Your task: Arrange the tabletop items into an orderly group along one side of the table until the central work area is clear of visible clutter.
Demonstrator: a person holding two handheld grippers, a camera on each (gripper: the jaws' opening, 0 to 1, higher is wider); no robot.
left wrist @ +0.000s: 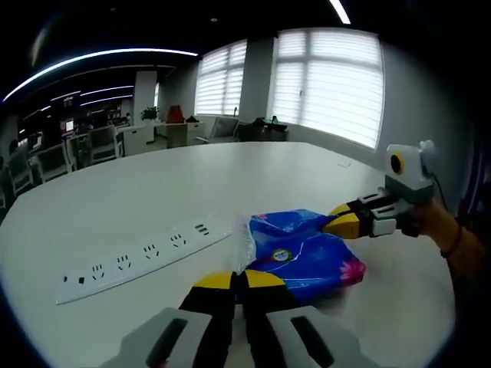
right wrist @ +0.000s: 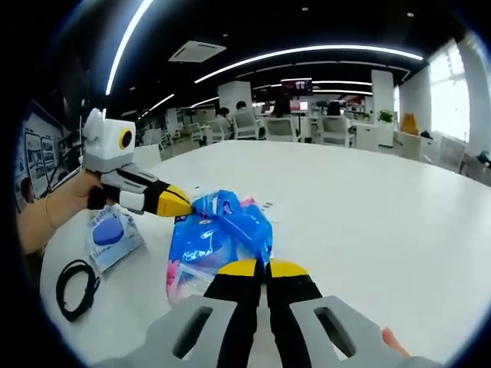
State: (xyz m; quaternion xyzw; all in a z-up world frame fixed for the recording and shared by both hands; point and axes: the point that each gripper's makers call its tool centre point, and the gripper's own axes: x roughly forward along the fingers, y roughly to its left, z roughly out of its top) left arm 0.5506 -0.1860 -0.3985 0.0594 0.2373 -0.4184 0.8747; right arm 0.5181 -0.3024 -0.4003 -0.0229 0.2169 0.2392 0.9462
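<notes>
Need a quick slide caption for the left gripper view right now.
Both tools, left and right, pinch a blue tissue pack beside a white power strip.

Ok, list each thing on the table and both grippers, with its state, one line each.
Blue tissue pack: lying flat, pinched at opposite ends.
Left gripper: shut on the pack.
Right gripper: shut on the pack.
Power strip: flat, nothing plugged in.
Black cable: coiled, loose.
Small blue packet: flat, untouched.
</notes>
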